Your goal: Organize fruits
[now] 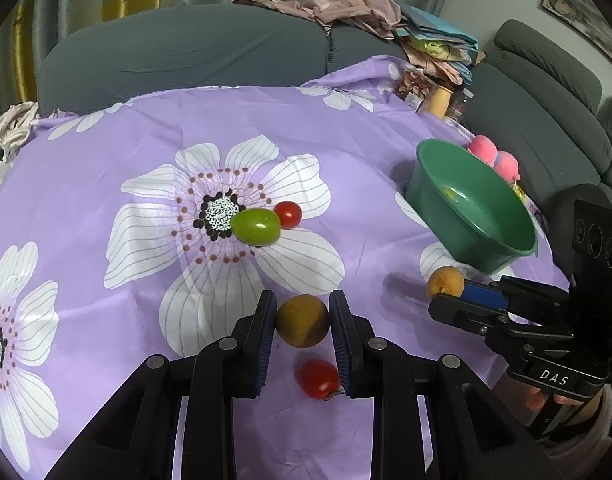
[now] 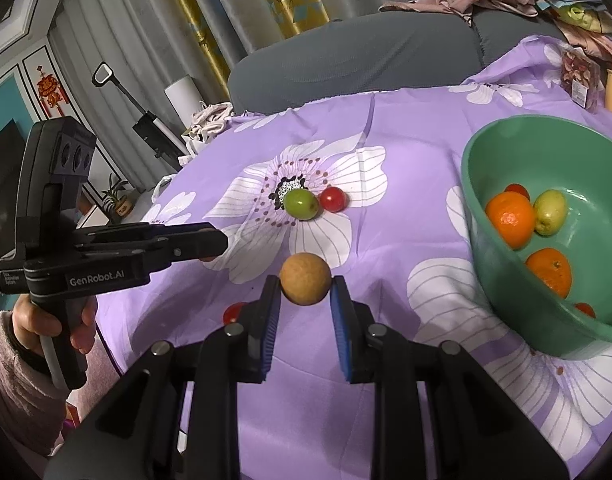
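Observation:
My left gripper [image 1: 302, 312] is shut on a round brown fruit [image 1: 302, 321], held just above the purple flowered cloth [image 1: 345, 128]. A red tomato [image 1: 318, 378] lies under it. My right gripper [image 2: 304, 292] is shut on another round brown fruit [image 2: 305, 278], which also shows in the left wrist view [image 1: 445, 281]. A green fruit [image 1: 255, 226] and a red tomato [image 1: 288, 214] lie together at the cloth's middle. The green bowl [image 2: 489, 264] at the right holds two oranges [image 2: 510, 219], a yellow-green fruit [image 2: 549, 212] and red tomatoes.
A grey sofa [image 1: 186, 52] runs behind the table, with piled clothes [image 1: 345, 4]. Jars and packets [image 1: 437, 96] and pink balls [image 1: 493, 156] stand at the far right edge. The left gripper body [image 2: 106, 256] hangs at the table's left side.

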`<state>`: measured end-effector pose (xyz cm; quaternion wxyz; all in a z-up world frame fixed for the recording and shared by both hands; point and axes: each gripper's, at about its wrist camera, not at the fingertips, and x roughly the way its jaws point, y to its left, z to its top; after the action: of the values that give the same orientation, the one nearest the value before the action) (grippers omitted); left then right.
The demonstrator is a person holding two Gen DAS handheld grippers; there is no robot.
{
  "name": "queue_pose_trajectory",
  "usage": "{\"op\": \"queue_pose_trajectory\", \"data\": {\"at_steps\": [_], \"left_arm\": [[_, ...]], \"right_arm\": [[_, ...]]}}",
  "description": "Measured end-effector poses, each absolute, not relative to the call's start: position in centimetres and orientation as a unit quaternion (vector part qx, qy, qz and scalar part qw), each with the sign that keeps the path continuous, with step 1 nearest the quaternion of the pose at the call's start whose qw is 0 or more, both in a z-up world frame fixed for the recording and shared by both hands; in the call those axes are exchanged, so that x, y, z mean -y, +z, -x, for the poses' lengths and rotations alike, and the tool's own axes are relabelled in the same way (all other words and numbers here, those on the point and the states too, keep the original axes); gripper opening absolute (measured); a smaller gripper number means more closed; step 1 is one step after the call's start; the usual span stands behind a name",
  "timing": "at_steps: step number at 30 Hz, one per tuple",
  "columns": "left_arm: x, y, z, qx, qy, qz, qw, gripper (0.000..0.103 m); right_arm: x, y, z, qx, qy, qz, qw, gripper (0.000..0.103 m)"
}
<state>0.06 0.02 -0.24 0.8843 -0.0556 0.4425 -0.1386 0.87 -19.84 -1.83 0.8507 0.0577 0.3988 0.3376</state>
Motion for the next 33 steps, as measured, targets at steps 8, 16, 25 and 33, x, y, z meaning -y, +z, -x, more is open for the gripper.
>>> {"op": "queue_pose_trajectory", "data": {"at_steps": [8, 16, 25, 33], "left_arm": [[0.9, 0.1, -0.1, -0.442, -0.145, 0.046, 0.884, 0.027], [1.6, 0.5, -0.3, -0.438, -0.152, 0.039, 0.885, 0.027], [2.8, 1.2, -0.7, -0.434, -0.163, 0.026, 0.886, 0.027], [4.0, 2.1, -1.3, -0.425, -0.174, 0.014, 0.888, 0.027]], "right_arm": [[20.4, -1.5, -0.8, -0.392, 0.336, -0.063, 0.854, 0.026], [21.0, -1.1, -0.8, -0.386, 0.333, -0.066, 0.858, 0.026], [21.7, -0.8, -0.8, -0.379, 0.329, -0.071, 0.862, 0.026], [22.6, -0.2, -1.0, -0.368, 0.324, -0.078, 0.868, 0.026]]}}
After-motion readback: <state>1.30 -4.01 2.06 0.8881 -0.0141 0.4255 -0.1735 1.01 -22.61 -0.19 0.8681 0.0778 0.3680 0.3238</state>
